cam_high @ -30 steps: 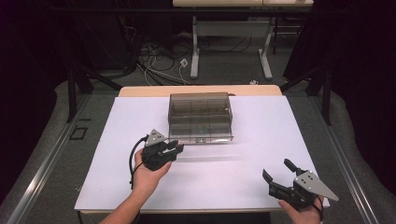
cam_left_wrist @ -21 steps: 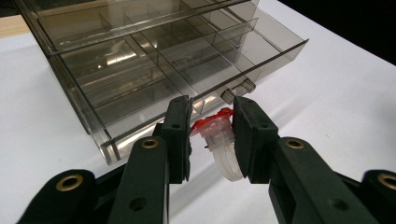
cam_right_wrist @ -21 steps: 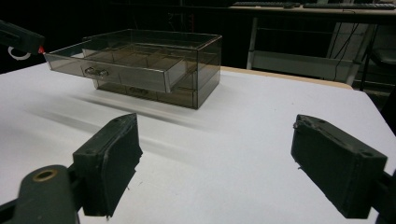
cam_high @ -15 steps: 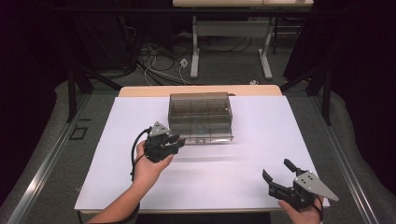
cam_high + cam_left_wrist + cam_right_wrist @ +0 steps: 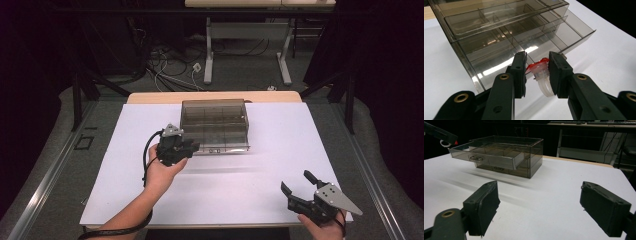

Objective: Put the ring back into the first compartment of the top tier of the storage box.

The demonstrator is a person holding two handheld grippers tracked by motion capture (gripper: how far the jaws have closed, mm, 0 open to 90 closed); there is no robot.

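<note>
Left gripper (image 5: 192,146): jaws clamped on a red-topped plastic ring (image 5: 541,70), held over the open upper drawer (image 5: 529,42) of the smoky clear organizer (image 5: 215,122), mid-desk. Right gripper (image 5: 295,189): jaws wide apart, nothing between them, low over the white desk (image 5: 280,145) near its front right corner, well apart from the organizer.
</note>
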